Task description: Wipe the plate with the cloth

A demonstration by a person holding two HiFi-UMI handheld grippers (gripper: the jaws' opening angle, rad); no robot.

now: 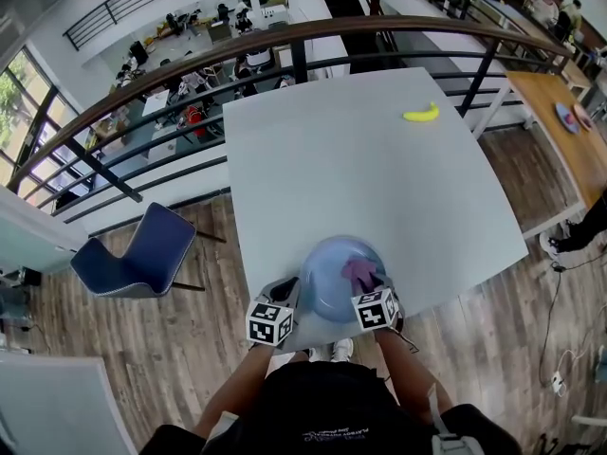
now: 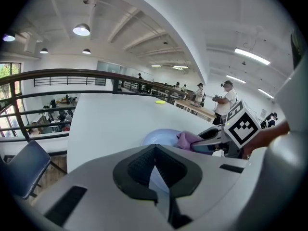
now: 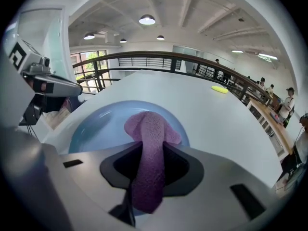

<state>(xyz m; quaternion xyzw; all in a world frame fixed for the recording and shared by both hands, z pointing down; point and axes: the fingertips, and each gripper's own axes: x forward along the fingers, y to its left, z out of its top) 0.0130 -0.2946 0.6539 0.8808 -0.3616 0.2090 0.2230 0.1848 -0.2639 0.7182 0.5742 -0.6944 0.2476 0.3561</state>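
1. The left gripper (image 1: pixel 292 300) steadies the pale blue round plate (image 1: pixel 327 275) at the near edge of the white surface (image 1: pixel 360 159), its jaws closed on the plate's left rim.
2. The right gripper (image 1: pixel 372 287), jaws clamped on the purple terry cloth (image 1: pixel 360 271), holds its free end pointing ahead over the plate's right half; the rest of the plate lies to the left.

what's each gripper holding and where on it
Right hand-held gripper: cloth, pinched partway along. Left hand-held gripper: plate, by its near rim.
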